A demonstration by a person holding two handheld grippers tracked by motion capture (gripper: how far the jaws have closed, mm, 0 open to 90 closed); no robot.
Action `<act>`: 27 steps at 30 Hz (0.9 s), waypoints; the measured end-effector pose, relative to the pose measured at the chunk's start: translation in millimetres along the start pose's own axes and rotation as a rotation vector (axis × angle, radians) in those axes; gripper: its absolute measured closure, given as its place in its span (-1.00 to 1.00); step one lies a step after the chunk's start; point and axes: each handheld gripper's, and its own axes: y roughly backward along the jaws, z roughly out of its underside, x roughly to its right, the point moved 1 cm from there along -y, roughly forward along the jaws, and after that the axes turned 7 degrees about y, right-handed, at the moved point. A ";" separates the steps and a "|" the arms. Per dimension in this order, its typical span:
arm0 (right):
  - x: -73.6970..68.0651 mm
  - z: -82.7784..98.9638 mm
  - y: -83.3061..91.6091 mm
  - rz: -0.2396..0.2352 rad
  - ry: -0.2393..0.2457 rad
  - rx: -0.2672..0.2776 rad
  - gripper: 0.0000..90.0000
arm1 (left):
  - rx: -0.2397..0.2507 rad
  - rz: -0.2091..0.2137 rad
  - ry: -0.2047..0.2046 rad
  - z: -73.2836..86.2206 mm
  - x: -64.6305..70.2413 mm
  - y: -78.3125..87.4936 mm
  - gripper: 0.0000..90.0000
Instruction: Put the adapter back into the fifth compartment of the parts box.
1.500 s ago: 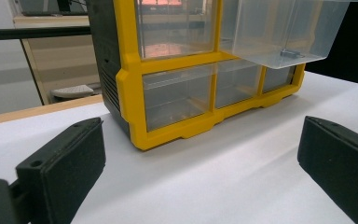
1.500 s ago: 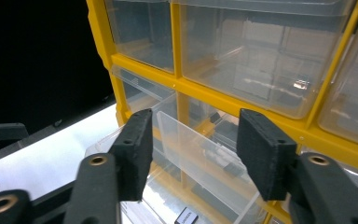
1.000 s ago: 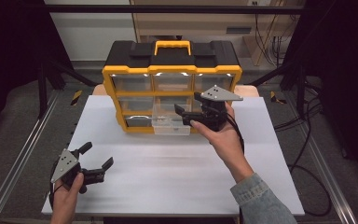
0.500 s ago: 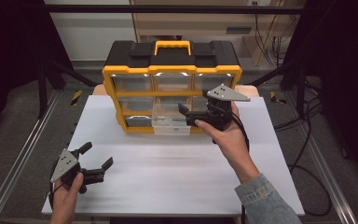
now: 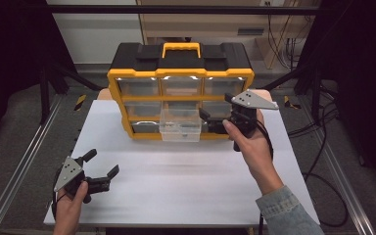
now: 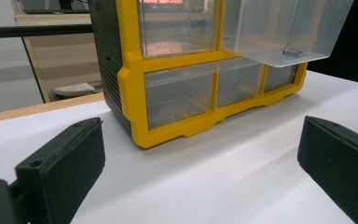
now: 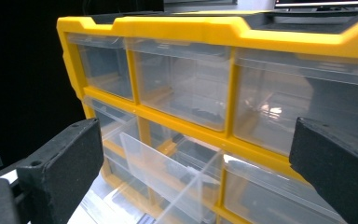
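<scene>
A yellow and black organizer (image 5: 181,73) with clear drawers stands at the back of the white table (image 5: 191,191). One clear drawer (image 5: 180,129) in its middle column is pulled out; it also shows in the left gripper view (image 6: 284,28) and the right gripper view (image 7: 168,172). My right gripper (image 5: 215,108) hovers just right of that drawer, pointing at the box front (image 7: 223,74). Its jaws have just been opening and stand open with nothing between them. My left gripper (image 5: 101,163) rests open low at the front left, aimed at the box's lower corner (image 6: 135,116).
Metal rails (image 5: 24,161) run along both sides of the table, and cables (image 5: 318,132) lie on the floor at the right. A broad stretch of white tabletop lies between the two hands. A wooden bench (image 5: 200,24) stands behind the box.
My right gripper has drawn away to the right from the pulled-out drawer, with its jaws wider apart. The drawer stays out. The left gripper has kept still.
</scene>
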 end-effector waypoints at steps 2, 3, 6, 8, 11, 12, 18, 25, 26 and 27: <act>2.7 0.3 3.1 0.007 -0.001 0.005 -0.93 | 0.000 0.000 -0.002 0.0 0.1 -0.1 -0.99; 4.1 0.5 4.6 0.011 0.001 0.006 -0.93 | -0.001 0.000 -0.002 0.1 0.1 -0.3 -0.99; 7.8 0.8 8.0 0.016 0.000 0.012 -0.93 | -0.001 0.001 -0.002 0.1 -0.2 -0.5 -0.99; 10.1 1.1 9.8 0.019 -0.001 0.014 -0.93 | 0.000 -0.001 0.001 0.3 -0.6 0.1 -0.99; 12.9 1.5 12.1 0.022 0.000 0.015 -0.93 | 0.003 -0.002 0.004 0.4 -1.3 1.2 -0.99; 13.9 1.8 13.2 0.026 0.001 0.015 -0.93 | 0.003 -0.003 0.003 0.4 -1.3 1.3 -0.99; 19.0 4.6 22.1 0.037 -0.004 0.017 -0.92 | 0.000 -0.004 0.002 0.7 -1.3 0.3 -0.99; 24.3 7.4 34.3 0.052 0.004 0.020 -0.92 | -0.005 -0.001 -0.008 0.1 1.1 -0.6 -0.99; 24.9 8.2 35.6 0.053 0.002 0.021 -0.92 | -0.005 -0.002 -0.007 0.2 0.9 -0.5 -0.99; 26.3 9.3 37.1 0.058 0.005 0.020 -0.92 | -0.003 -0.002 -0.004 0.3 0.5 -0.4 -0.99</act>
